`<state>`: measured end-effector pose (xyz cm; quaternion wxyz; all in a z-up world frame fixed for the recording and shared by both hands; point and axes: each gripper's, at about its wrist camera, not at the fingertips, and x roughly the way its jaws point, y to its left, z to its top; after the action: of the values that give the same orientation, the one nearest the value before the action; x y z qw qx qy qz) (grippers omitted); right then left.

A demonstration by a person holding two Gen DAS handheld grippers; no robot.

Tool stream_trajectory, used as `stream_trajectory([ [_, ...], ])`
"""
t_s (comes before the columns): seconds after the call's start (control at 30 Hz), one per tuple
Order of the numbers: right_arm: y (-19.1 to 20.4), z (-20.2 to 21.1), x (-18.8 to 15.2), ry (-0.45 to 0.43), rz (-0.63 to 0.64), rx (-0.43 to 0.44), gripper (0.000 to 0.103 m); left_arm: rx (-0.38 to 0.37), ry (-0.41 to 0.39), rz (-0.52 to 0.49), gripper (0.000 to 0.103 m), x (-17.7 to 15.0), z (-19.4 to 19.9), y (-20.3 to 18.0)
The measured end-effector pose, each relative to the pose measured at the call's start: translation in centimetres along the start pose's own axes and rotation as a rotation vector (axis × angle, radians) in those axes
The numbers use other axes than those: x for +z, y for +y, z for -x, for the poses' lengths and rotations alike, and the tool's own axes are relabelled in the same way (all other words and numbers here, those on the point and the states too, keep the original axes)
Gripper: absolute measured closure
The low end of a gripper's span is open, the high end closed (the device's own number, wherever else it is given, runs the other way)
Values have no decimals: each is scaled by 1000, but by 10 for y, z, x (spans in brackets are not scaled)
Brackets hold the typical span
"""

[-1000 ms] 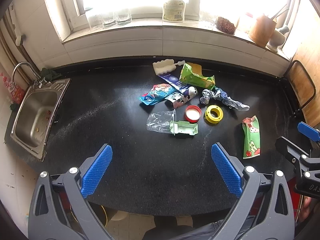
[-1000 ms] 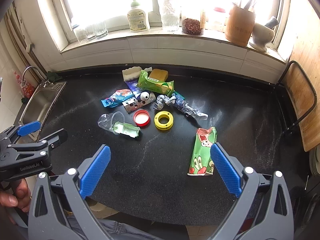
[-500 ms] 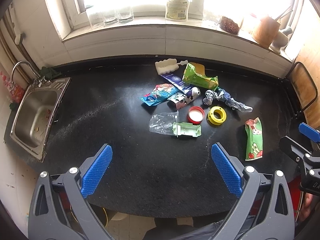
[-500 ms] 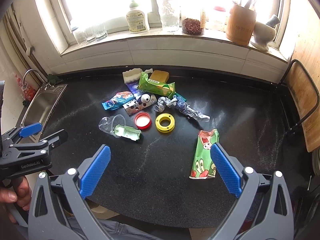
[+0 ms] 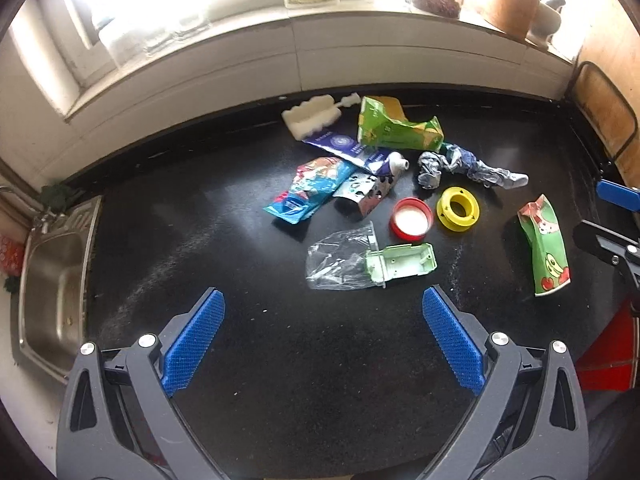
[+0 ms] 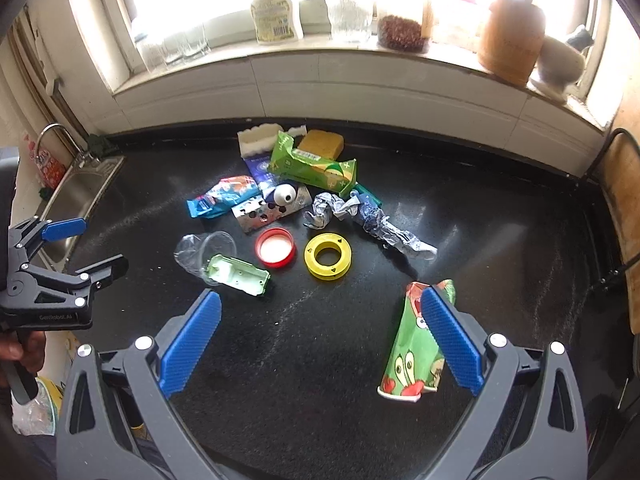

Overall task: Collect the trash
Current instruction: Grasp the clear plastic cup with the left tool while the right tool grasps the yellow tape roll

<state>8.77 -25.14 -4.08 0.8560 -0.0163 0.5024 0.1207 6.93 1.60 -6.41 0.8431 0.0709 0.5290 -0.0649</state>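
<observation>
Black worktop (image 5: 280, 360) is littered mid-surface with trash, seen closer than before by the left gripper (image 5: 320, 344), spread and empty. A sink (image 5: 52, 292) is shown at its left edge. Only the right view shows the right gripper (image 6: 320, 344), spread, its pad overlapping the green carton (image 6: 412, 356) near the front edge.

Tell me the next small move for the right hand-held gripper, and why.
Probably ease the right hand-held gripper forward and rightward over the green cartoon wrapper. Its jaws stand open and empty, and that wrapper lies closest, apart from the other litter, partly behind the right blue pad.
</observation>
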Motion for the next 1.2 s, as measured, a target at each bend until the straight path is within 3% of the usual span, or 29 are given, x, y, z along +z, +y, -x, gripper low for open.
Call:
stream_trajectory([
  [0.3,-10,-111,18,158,6,33,10,-76,109,29,7,9,-101,3],
  [0.57,-19,-177,24,285,-2,7,24,-98,176,77,7,15,-145,19],
  [0.63,-21,-181,23,291,0,5,40,-103,175,78,12,14,-150,21],
  [0.67,-20,-181,23,282,19,-12,52,-100,181,79,22,14,-152,22],
  [0.73,-18,-181,23,285,28,11,52,-106,172,88,34,13,-152,23],
  [0.87,-12,-164,24,235,54,4,52,-63,127,100,37,12,-136,26],
  [1.1,-4,-115,29,149,66,15,52,3,-5,83,34,22,-80,17],
  [1.2,-4,-105,26,135,71,8,52,54,-25,69,25,25,-67,10],
])
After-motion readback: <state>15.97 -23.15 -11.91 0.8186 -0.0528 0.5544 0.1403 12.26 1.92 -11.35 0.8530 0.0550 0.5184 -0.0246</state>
